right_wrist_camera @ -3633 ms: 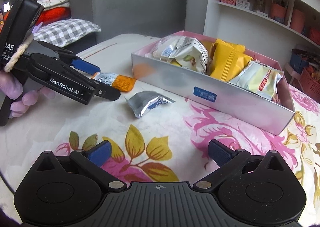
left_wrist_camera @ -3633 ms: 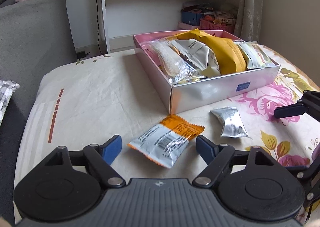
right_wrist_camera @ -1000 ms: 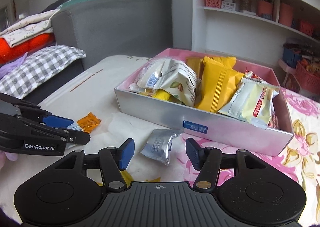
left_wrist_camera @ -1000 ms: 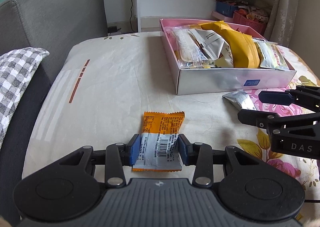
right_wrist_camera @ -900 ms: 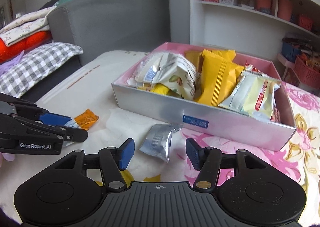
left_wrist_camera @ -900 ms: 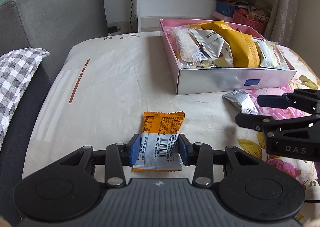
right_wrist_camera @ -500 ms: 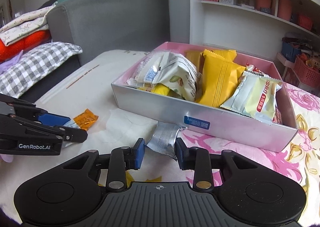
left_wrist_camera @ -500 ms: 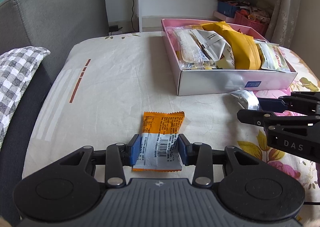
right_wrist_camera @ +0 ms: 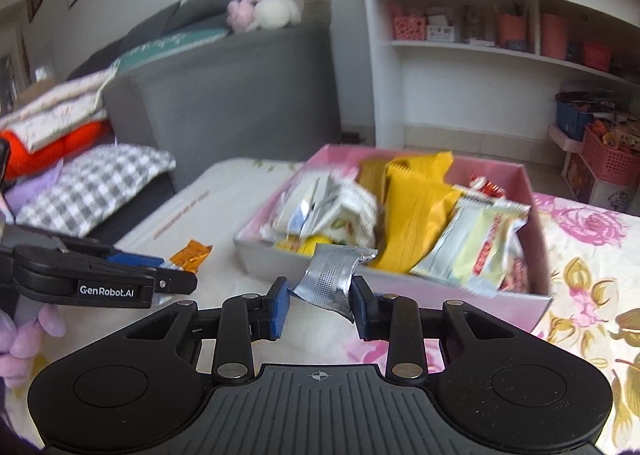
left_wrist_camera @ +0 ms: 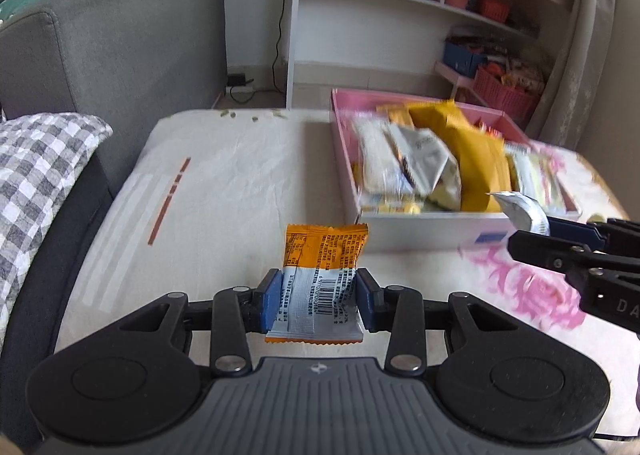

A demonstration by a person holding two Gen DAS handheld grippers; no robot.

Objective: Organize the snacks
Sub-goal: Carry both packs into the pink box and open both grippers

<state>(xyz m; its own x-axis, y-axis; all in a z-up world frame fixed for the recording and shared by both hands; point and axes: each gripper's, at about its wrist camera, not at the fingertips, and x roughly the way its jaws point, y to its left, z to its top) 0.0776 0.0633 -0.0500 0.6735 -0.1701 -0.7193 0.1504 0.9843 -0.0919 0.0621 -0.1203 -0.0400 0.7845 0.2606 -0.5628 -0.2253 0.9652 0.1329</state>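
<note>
Two snack packets are in hand, one per tool. Left tool (left_wrist_camera: 316, 297) is pinching the orange-and-silver snack packet (left_wrist_camera: 320, 283) across its silver, barcoded end; the orange end sticks out forward, over the bare cream part of the surface. Right tool (right_wrist_camera: 318, 305) is pinching the crinkled silver foil packet (right_wrist_camera: 332, 279) by its sides, its pads having just finished closing onto it. That packet hangs in front of the near wall of the pink snack box (right_wrist_camera: 532, 191) — not yet above the rim. Both grips sit on the packet bodies, which should leave the free ends clear for lowering in; this is a judgement.

Box contents: several white and silver pouches, yellow packets (right_wrist_camera: 416, 211) standing upright in the middle, a pale wafer pack (right_wrist_camera: 480, 243) at the right end. It looks crowded, so the gaps left for two more items appear small.

Surface (left_wrist_camera: 240, 175): covered by a cream cloth with a pink-and-yellow floral print toward its right side, the box standing toward the far right corner.

Room: grey sofa (left_wrist_camera: 120, 35) off the left edge with a checked cushion (left_wrist_camera: 40, 159); white shelving (right_wrist_camera: 460, 55) behind, holding pink baskets and pots — detail there is blurred. A hand (right_wrist_camera: 24, 339) in a lilac glove carries the left tool.
</note>
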